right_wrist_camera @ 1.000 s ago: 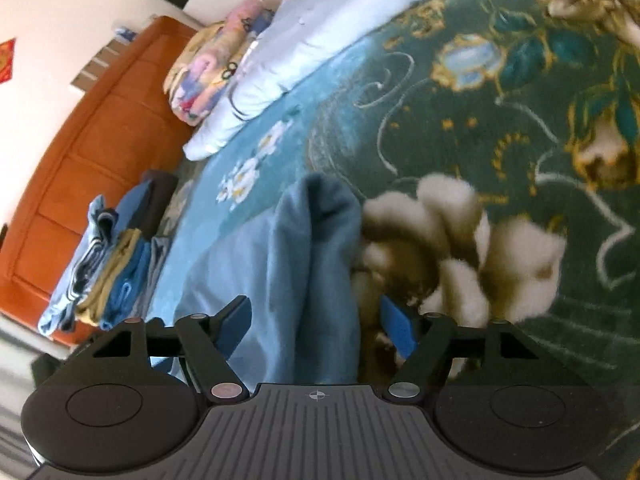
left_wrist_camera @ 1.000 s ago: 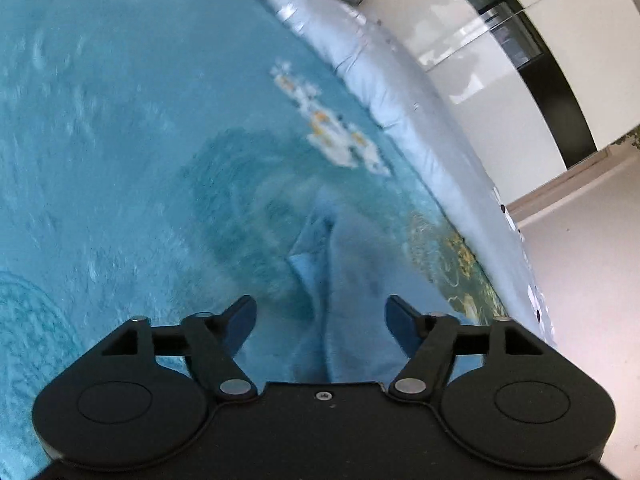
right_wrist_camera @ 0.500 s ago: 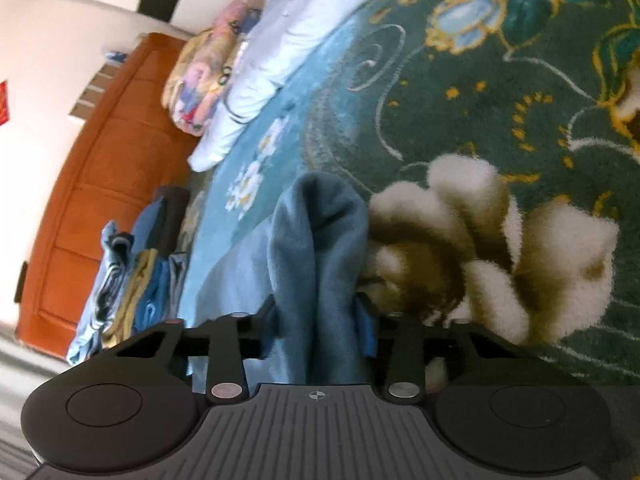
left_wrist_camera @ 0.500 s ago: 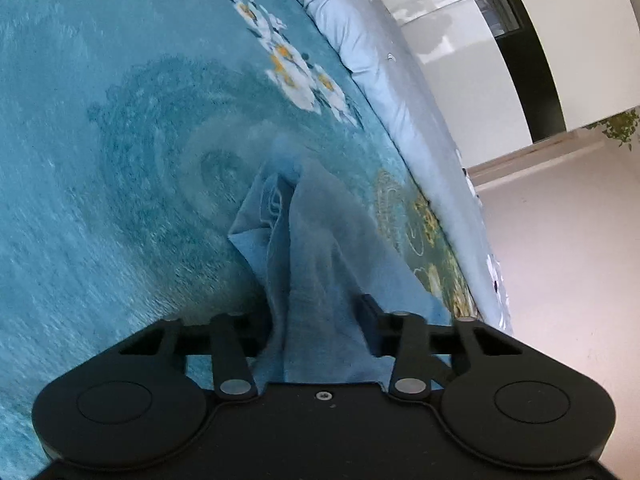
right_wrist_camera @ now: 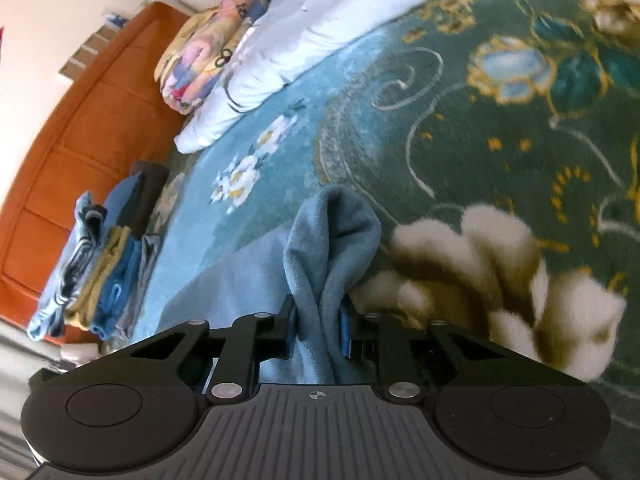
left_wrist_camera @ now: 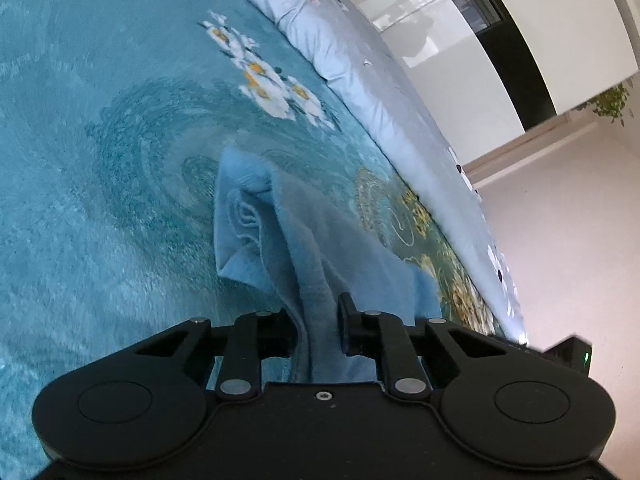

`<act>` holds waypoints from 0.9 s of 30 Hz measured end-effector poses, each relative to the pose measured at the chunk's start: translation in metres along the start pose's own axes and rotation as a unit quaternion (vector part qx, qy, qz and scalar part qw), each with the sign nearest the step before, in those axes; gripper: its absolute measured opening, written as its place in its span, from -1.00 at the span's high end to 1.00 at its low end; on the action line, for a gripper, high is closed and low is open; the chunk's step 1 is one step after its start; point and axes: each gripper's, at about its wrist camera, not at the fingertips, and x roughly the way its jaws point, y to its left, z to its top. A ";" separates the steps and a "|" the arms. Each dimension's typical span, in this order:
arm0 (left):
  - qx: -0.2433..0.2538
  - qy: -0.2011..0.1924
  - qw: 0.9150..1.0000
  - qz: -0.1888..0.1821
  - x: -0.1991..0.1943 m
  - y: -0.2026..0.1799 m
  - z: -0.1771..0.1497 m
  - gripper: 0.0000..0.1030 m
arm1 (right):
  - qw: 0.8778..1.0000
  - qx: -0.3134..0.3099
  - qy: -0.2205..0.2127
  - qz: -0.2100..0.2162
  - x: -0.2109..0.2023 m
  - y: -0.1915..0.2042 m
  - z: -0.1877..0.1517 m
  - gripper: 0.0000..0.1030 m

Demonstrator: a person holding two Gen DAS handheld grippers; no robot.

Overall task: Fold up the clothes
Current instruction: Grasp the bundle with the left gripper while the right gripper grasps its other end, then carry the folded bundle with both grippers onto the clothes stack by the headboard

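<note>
Grippers, two, both clenched on cloth. Your left gripper has just been closing and now pinches a bunched edge of the light blue garment; your right gripper has done the same on another gathered fold of that garment. In both views cloth fills the gap between the jaws.

Garment, location: lying on the teal floral blanket that covers the bed, rising in a ridge toward each grip, the rest spread flat beneath.

Risks, as judged from here:
- Each pinch holds a thick wad, not a clean edge; you may carry more layers than you mean to, and the fold would come out lumpy.
- Plush blanket pile could drag on the trailing cloth if you pull low, skewing the fold.
- Uneven lifting between your two hands would twist the piece.

Surroundings:
- Stack of folded clothes, well apart, by the wooden headboard.
- White pillow and a floral bundle, well apart near the headboard.
- Pale blue sheet along the bed's edge.

Obstructions: none near the garment; the blanket around it lies open.
</note>
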 end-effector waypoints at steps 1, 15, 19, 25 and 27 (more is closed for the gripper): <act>0.001 -0.002 1.000 -0.001 -0.002 0.000 -0.001 0.68 | 1.000 -0.005 0.002 -0.004 0.000 0.004 0.001 0.66; -0.016 -0.093 0.996 -0.005 -0.102 0.025 0.032 0.70 | 0.994 -0.094 0.040 0.047 0.042 0.115 0.020 0.68; -0.006 -0.135 0.991 0.009 -0.146 0.031 0.066 0.70 | 0.988 -0.121 0.050 0.081 0.068 0.173 0.035 0.68; 0.007 -0.198 0.980 0.025 -0.215 0.038 0.122 0.70 | 0.973 -0.169 0.057 0.145 0.108 0.276 0.062 0.68; 0.016 -0.221 0.975 0.033 -0.238 0.037 0.145 0.70 | 0.968 -0.182 0.058 0.165 0.121 0.314 0.072 0.68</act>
